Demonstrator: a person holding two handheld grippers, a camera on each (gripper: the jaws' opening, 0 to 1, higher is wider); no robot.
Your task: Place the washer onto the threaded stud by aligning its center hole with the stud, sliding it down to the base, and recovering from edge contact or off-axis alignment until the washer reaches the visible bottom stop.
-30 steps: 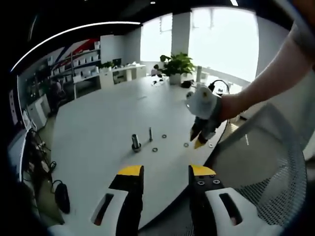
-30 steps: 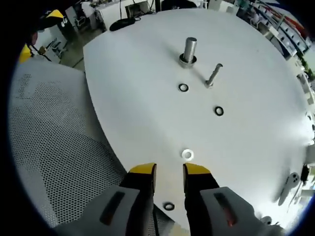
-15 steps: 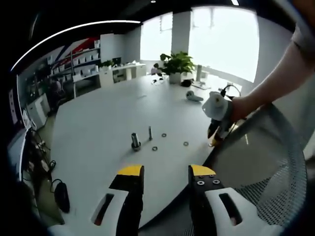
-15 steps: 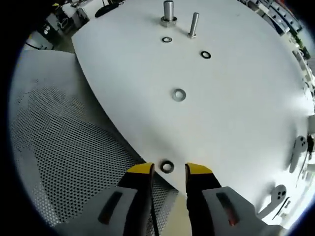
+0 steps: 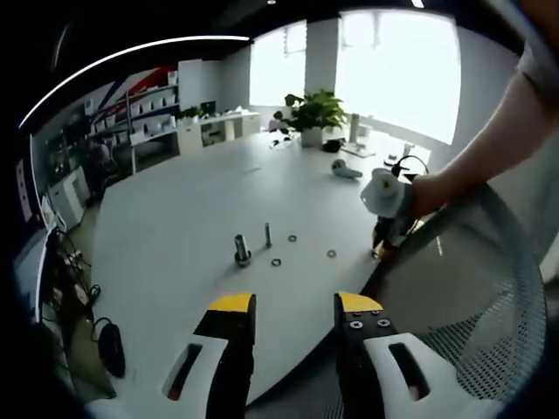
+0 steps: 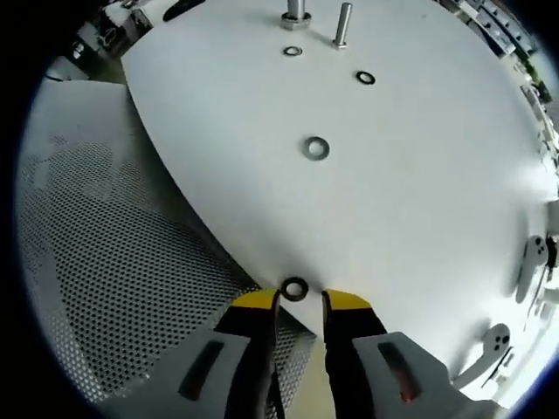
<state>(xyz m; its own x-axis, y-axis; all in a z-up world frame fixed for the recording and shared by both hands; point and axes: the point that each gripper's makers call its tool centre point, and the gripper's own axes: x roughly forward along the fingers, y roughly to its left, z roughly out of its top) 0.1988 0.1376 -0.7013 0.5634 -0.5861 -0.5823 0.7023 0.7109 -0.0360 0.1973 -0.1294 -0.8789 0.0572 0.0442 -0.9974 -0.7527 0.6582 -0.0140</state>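
Right gripper (image 6: pixel 298 300) narrowly parted around edge washer (image 6: pixel 295 289), left gripper (image 5: pixel 297 304) wide apart.

In the right gripper view, the short silver cylindrical post (image 6: pixel 294 12) is being cut off by the top edge. In the left gripper view, the small dark metal washers (image 5: pixel 276 262) on the white round surface (image 5: pixel 183 218) are appearing too small to resolve.
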